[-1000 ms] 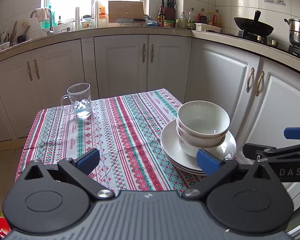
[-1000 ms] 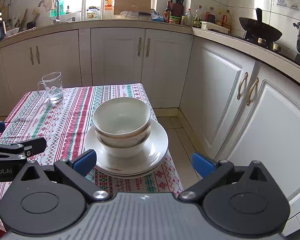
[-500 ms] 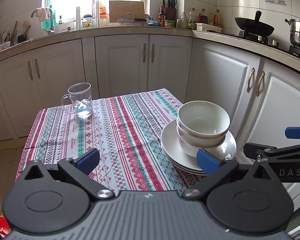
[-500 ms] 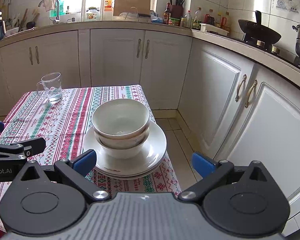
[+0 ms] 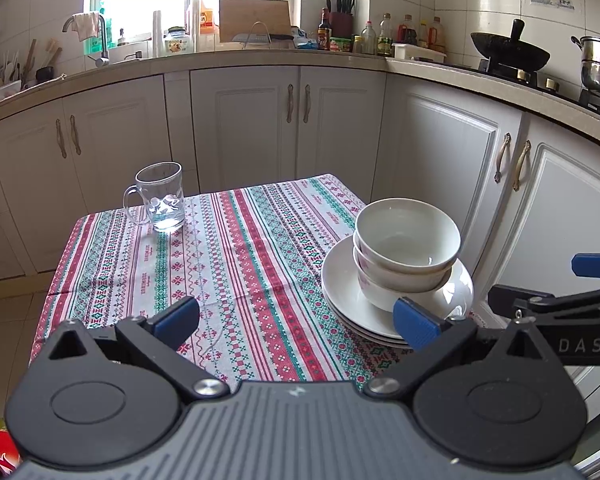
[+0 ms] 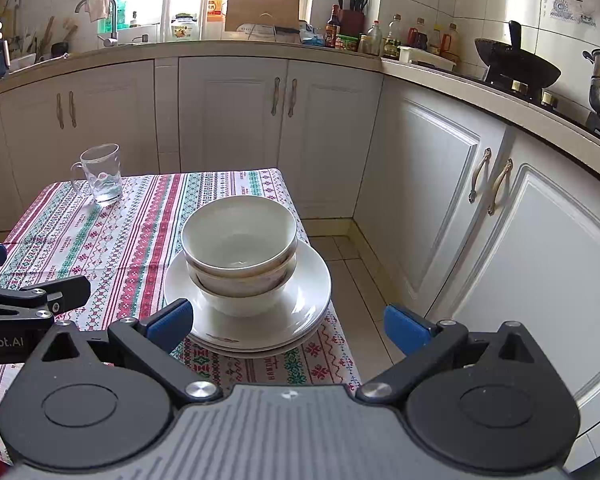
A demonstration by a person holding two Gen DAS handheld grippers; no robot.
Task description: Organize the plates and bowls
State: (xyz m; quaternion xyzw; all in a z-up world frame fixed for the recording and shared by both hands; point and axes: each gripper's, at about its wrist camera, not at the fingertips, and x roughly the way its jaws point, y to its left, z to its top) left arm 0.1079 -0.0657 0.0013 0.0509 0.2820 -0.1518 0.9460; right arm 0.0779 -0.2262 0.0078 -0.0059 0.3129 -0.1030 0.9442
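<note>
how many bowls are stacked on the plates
2. The top bowl nests in the lower bowl, which sits on the plates at the table's right edge. A third could be hidden between.

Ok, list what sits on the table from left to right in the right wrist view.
Glass mug → bowls stacked on the plates, near the table's right edge.
</note>
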